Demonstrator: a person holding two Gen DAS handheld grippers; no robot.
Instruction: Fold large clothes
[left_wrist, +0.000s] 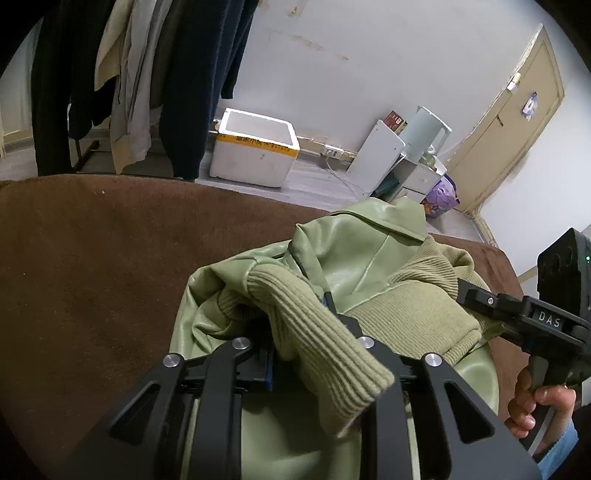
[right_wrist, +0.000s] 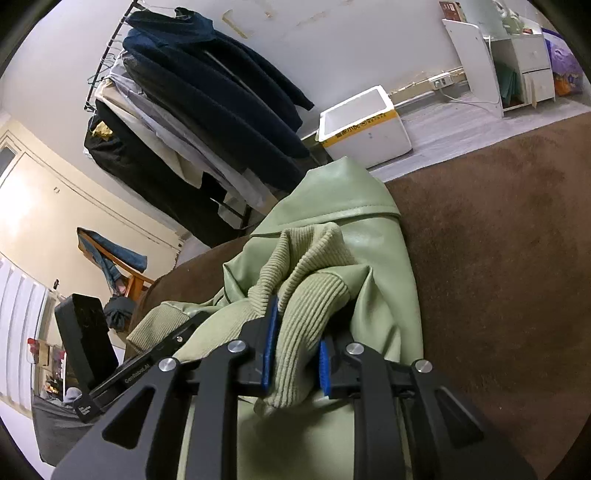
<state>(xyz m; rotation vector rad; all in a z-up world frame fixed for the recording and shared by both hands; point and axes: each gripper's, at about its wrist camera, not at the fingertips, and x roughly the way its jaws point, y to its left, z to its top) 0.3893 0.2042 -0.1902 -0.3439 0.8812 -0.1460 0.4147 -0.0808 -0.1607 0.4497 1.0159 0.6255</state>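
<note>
A light green leather-look jacket (left_wrist: 343, 258) with ribbed knit cuffs and hem lies bunched on a brown blanket (left_wrist: 92, 266); it also shows in the right wrist view (right_wrist: 343, 206). My left gripper (left_wrist: 306, 332) is shut on a ribbed cuff (left_wrist: 317, 332) that drapes over its jaws. My right gripper (right_wrist: 295, 350) is shut on another ribbed cuff (right_wrist: 299, 332) between its blue pads (right_wrist: 271, 343). The right gripper also shows at the right edge of the left wrist view (left_wrist: 517, 314), and the left one at the lower left of the right wrist view (right_wrist: 122, 369). Both are close together over the jacket.
A clothes rack with dark and pale garments (right_wrist: 207, 110) stands beyond the blanket. A white foam box (left_wrist: 255, 147) sits on the floor by the wall. A white shelf unit (left_wrist: 402, 158) and a door (left_wrist: 517, 118) are at the far right.
</note>
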